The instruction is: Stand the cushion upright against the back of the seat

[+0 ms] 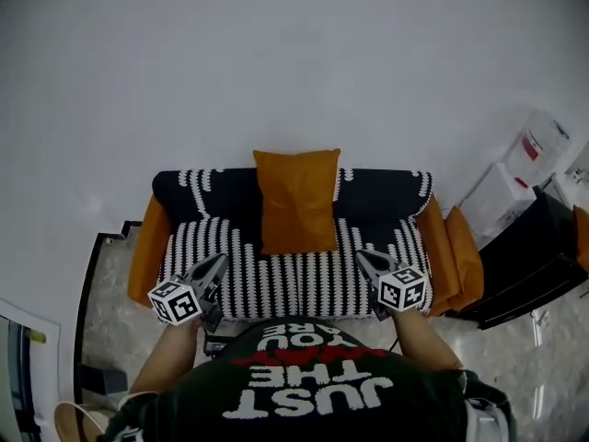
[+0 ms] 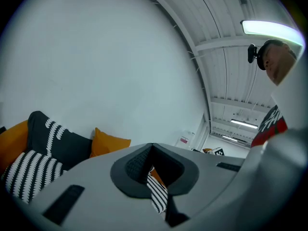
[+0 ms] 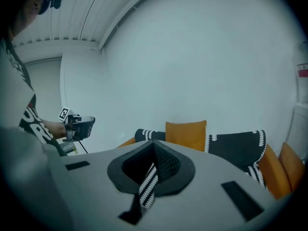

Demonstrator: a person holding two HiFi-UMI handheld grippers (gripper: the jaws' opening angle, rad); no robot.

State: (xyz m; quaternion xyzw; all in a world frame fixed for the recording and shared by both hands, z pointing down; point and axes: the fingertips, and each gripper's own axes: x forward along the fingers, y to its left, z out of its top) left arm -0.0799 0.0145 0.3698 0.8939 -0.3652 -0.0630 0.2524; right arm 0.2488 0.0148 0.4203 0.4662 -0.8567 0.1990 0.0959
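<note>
Cushion (image 1: pixel 296 201) stands upright at the middle of the seat (image 1: pixel 276 279). Its long axis runs up the backrest (image 1: pixel 202 191), its top edge clears the backrest, and its face is turned to the person. Bare striped seat separates it from both grippers. Left gripper (image 1: pixel 219 261) and right gripper (image 1: pixel 360 255) sit near the front edge, well apart, jaws together and empty. Orange armrests (image 1: pixel 147 247) bound the sides. Only the head view shows the cushion's foot.
</note>
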